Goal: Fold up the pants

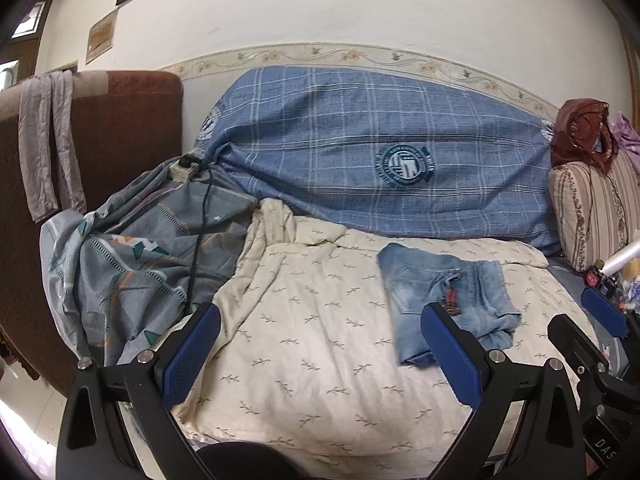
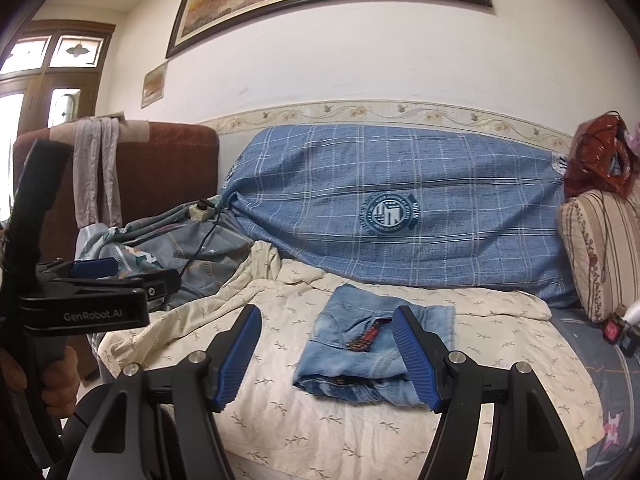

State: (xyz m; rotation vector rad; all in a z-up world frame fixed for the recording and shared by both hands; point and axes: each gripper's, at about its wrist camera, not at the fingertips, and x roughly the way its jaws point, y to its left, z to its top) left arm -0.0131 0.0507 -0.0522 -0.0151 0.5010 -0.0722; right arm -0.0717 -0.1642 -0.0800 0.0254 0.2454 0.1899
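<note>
Far left: brown upholstered headboard (image 2: 160, 168) with one grey cloth (image 2: 98, 172) draped over its top edge. Below it, a crumpled grey patterned sheet (image 1: 132, 264); a white power strip (image 1: 182, 168) sits on it and a black cable (image 1: 200, 240) runs down across the folds.

Left gripper (image 1: 320, 344): both blue pads spread wide, nothing between them, hovering over the cream leaf-print quilt (image 1: 300, 320). From the right wrist view a hand (image 2: 56, 376) grips its handle at the frame's left edge; the rest of the person is cut off.

Centre: one pair of denim pants (image 2: 360, 356), folded into a compact bundle, lies on the quilt. A dark red tag on it; print unreadable. Behind, a long blue plaid bolster (image 2: 400, 208) with one round crest.

Right gripper (image 2: 328, 356): jaws well apart, empty, framing the pants from the near side; contact not seen. Its right finger hides the bundle's right edge.

Far right: one striped cushion (image 2: 592, 256), a reddish cloth heap (image 2: 600, 156) on top. Small items at the edge are too cropped to identify.
</note>
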